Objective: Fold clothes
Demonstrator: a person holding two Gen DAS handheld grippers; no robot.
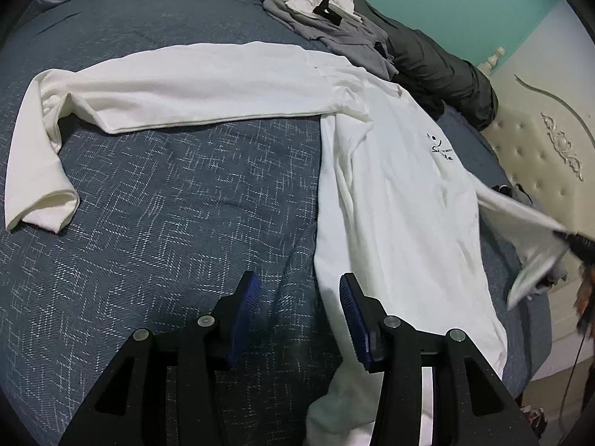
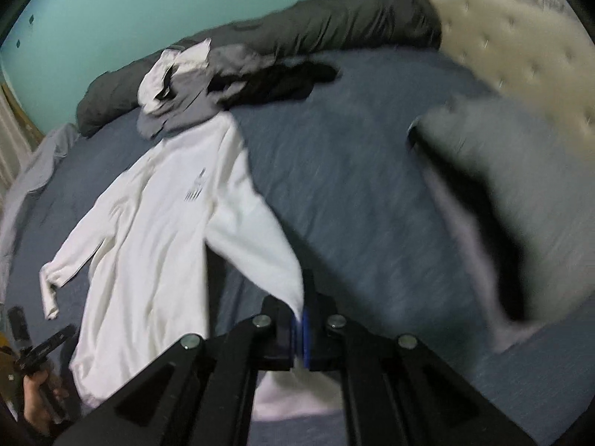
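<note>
A white long-sleeved cotton shirt with a small black chest print (image 1: 401, 193) is spread front-up on the dark blue woven bedcover (image 1: 167, 200), and no fold is seen in its body. Its hem edge lies just ahead of and under the left gripper (image 1: 297, 316), whose blue-padded jaws are held apart with nothing between them. One sleeve (image 1: 178, 89) is stretched out flat, well ahead and to the left of that claw, with its cuff end bent back toward it.

The other sleeve (image 2: 256, 230) is pinched at its cuff by the right gripper (image 2: 299, 329), whose jaws are closed on the cloth; the sleeve is lifted off the bedcover and drawn taut (the view is smeared by motion, so the exact grip depth cannot be told).

The step in hand is judged to be the laying of this sleeve. For a clean result, the sleeve should be carried across the chest with the tension kept even, the shoulder seam taken as the hinge, and the cuff set down flat before being let go. The hem could be steadied by the left claw so the body is not dragged.

A heap of grey and white garments (image 2: 178, 85) lies far beyond both claws.
</note>
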